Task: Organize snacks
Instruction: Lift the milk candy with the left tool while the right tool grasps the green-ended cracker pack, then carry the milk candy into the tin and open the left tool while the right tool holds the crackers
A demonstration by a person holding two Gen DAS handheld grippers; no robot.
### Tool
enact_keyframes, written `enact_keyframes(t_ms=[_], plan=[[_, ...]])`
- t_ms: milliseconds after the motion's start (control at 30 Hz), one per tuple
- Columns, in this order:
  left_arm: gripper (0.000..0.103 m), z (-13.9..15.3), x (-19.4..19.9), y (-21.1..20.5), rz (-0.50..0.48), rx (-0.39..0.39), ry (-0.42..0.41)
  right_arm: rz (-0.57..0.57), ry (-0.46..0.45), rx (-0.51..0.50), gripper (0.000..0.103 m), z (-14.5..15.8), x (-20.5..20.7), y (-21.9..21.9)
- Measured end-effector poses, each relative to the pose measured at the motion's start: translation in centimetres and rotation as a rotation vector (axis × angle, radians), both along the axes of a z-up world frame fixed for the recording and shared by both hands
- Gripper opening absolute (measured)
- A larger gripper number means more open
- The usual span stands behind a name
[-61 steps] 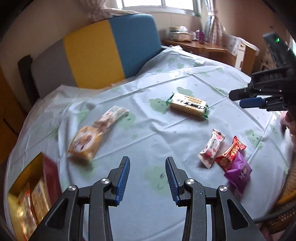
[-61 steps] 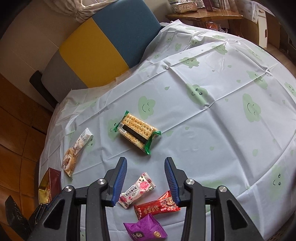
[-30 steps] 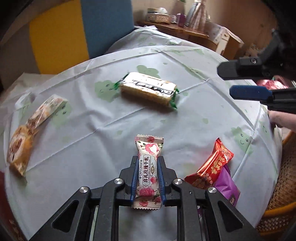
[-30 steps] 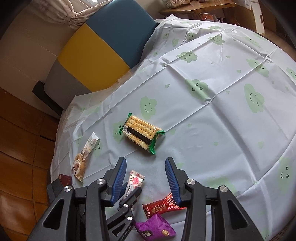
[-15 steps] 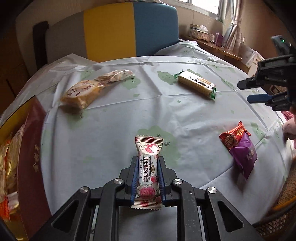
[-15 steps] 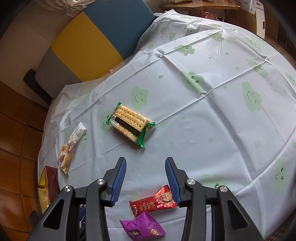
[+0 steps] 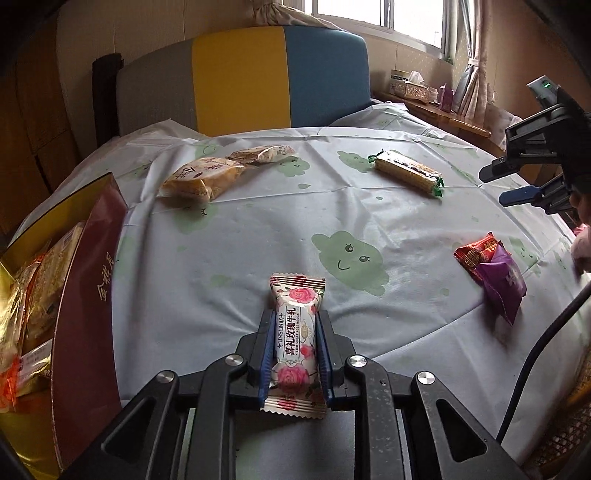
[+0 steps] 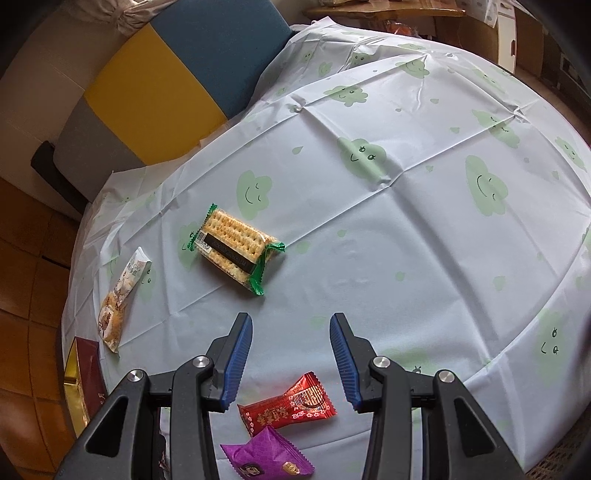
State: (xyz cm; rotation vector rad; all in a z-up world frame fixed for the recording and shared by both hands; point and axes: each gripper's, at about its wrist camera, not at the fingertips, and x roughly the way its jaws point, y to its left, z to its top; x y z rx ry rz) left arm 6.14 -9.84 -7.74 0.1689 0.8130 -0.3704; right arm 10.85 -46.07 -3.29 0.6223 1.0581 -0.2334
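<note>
Our left claw (image 7: 295, 354) pinches the rose nougat bar (image 7: 296, 334) above the counter's (image 7: 258, 236) near edge, jaws easing apart; our right claw (image 8: 291, 360) hangs spread over the red candy (image 8: 288, 400).

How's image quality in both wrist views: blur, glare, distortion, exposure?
Left wrist view: sharp; the rose nougat in the left gripper is crisp, the window blows out, the left box sits in shade. Right wrist view: even light, soft sheen on the tablecloth, strong fisheye bending, dark corners, no motion blur.
</note>
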Motion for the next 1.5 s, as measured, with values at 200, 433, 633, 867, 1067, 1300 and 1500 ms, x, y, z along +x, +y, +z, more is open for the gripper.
enact_keyframes(t_ms=[200,433,633,867,1067,1300,1500], plan=[[0.022,-0.1,-0.1,0.5,-0.002,-0.031,-0.018,0.047,0.002,0.031,0.044,-0.4,0.3,0.9],[0.022,-0.3,-0.2,0.7,-0.007,-0.052,-0.033,0.191,0.048,-0.064,0.059,-0.5,1.8,4.6],[0.022,-0.3,-0.3,0.8,-0.006,-0.067,-0.038,0.312,0.105,-0.223,0.070,-0.2,5.8,6.7],[0.022,-0.4,-0.3,1.0,-0.009,-0.081,-0.034,0.480,0.131,-0.446,0.075,-1.3,11.4,8.2],[0.022,-0.4,-0.3,1.0,-0.010,-0.084,-0.034,0.536,0.169,-0.558,0.075,-3.6,14.3,8.7],[0.022,-0.4,-0.3,1.1,-0.011,-0.092,-0.033,0.554,0.150,-0.443,0.053,-3.6,13.3,9.2],[0.022,-0.4,-0.2,1.2,-0.011,-0.100,-0.030,0.596,0.152,-0.283,0.052,-3.3,8.7,12.2]])
